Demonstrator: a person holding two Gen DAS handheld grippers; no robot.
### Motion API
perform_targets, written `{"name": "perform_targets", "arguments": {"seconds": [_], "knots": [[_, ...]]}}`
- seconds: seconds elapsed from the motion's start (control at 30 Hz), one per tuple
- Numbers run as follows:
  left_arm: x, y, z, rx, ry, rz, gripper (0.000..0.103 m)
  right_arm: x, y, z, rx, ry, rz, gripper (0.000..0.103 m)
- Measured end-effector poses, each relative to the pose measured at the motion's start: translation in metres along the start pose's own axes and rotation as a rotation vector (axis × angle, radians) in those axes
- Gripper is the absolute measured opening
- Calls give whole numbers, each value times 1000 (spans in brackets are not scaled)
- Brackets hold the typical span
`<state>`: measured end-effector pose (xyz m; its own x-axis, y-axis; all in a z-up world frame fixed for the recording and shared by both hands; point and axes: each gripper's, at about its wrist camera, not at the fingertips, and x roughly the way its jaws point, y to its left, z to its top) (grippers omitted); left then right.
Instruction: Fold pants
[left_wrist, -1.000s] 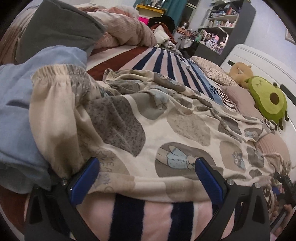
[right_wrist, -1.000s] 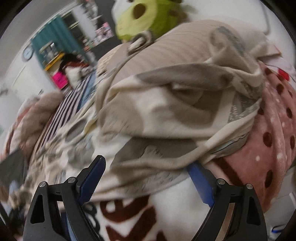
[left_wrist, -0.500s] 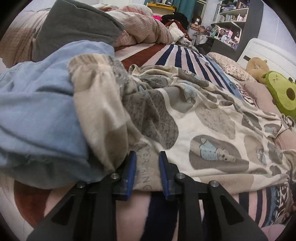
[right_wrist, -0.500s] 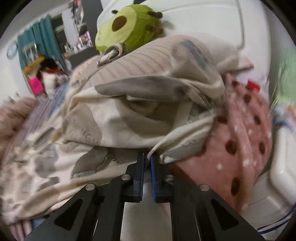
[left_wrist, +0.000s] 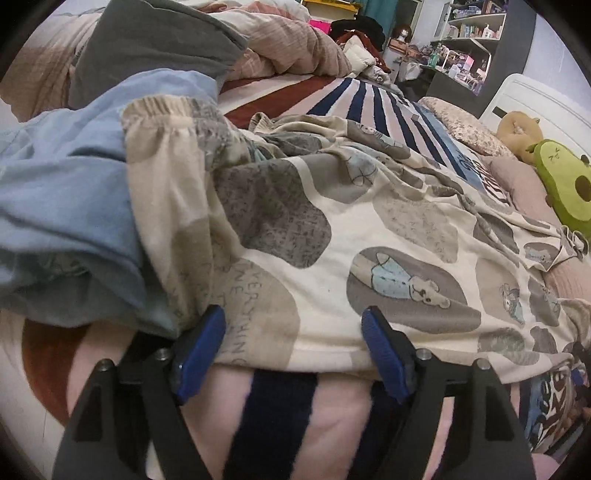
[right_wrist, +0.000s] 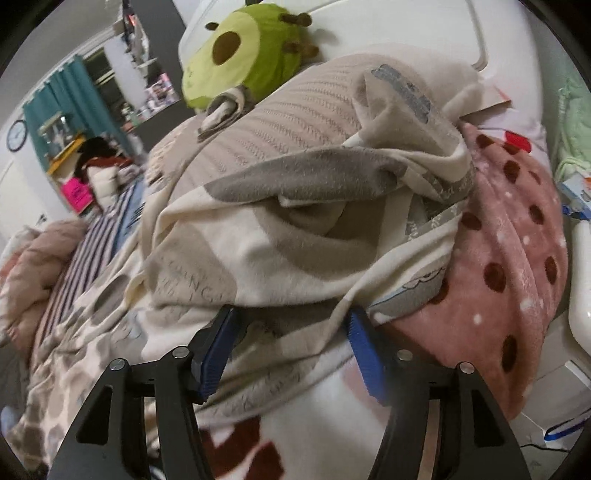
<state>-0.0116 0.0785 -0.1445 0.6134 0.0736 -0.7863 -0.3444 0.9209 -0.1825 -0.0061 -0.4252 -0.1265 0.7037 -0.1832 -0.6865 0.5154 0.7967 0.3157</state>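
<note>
Cream pants (left_wrist: 369, 229) with grey patches and small bear prints lie spread across the striped bed cover (left_wrist: 280, 410). Their elastic waistband (left_wrist: 162, 110) is at the left, over a blue garment. My left gripper (left_wrist: 291, 347) sits at the near hem; its jaws are opening, with the hem's edge lying between the blue pads (left_wrist: 201, 343), not pinched. In the right wrist view the other end of the pants (right_wrist: 258, 251) is bunched up on a ribbed beige pillow (right_wrist: 280, 122). My right gripper (right_wrist: 291, 350) is opening too, with a fold of cloth loose between its fingers.
A blue garment (left_wrist: 66, 192) and a grey one (left_wrist: 155, 44) are piled at the left. A green avocado plush (right_wrist: 243, 51) rests by the white headboard (right_wrist: 406, 26). A pink dotted blanket (right_wrist: 509, 277) lies right of the bunched cloth. Shelves (left_wrist: 465, 40) stand beyond the bed.
Both grippers stood wide a second ago, then closed onto the pants' edge half a second ago. Now both have spread apart again, and the cloth lies loose between the fingers.
</note>
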Motion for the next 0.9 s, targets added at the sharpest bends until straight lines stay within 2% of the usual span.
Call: {"name": "perform_targets", "arguments": {"seconds": [0.1, 0.2, 0.27, 0.33, 0.43, 0.53, 0.6, 0.67, 0.73, 0.8, 0.87, 0.9], "knots": [[-7, 7, -1, -48, 17, -25, 77, -1, 8, -6, -39, -41, -44, 58], [-8, 8, -2, -57, 16, -33, 82, 0, 11, -13, -94, -69, -75, 48], [-4, 6, -2, -60, 23, -17, 82, -2, 8, -17, -122, -81, -129, 19], [-5, 5, -7, -64, 27, -8, 82, -5, 1, -17, -118, -86, -148, 6], [-12, 7, -12, -64, 29, -3, 83, -13, -17, -18, -99, -76, -88, 1], [-15, 18, -14, -90, 24, 40, 84, -16, -22, -18, -103, -72, -74, 0], [-13, 24, -13, -112, 28, 14, 84, -21, -25, -20, -92, -81, -71, 0], [-11, 26, -8, -116, -1, -17, 84, -25, -32, -20, -74, -79, -47, 0], [-2, 27, 0, -124, -10, -17, 84, -27, -39, -21, -66, -63, -25, 0], [5, 27, 7, -140, -11, -11, 76, -30, -43, -21, -60, -50, 1, 0], [8, 24, 10, -128, -13, 29, 50, -32, -49, -20, -38, -26, 42, 1], [8, 24, 11, -118, -14, 49, 45, -33, -53, -19, -14, -17, 58, 2]]}}
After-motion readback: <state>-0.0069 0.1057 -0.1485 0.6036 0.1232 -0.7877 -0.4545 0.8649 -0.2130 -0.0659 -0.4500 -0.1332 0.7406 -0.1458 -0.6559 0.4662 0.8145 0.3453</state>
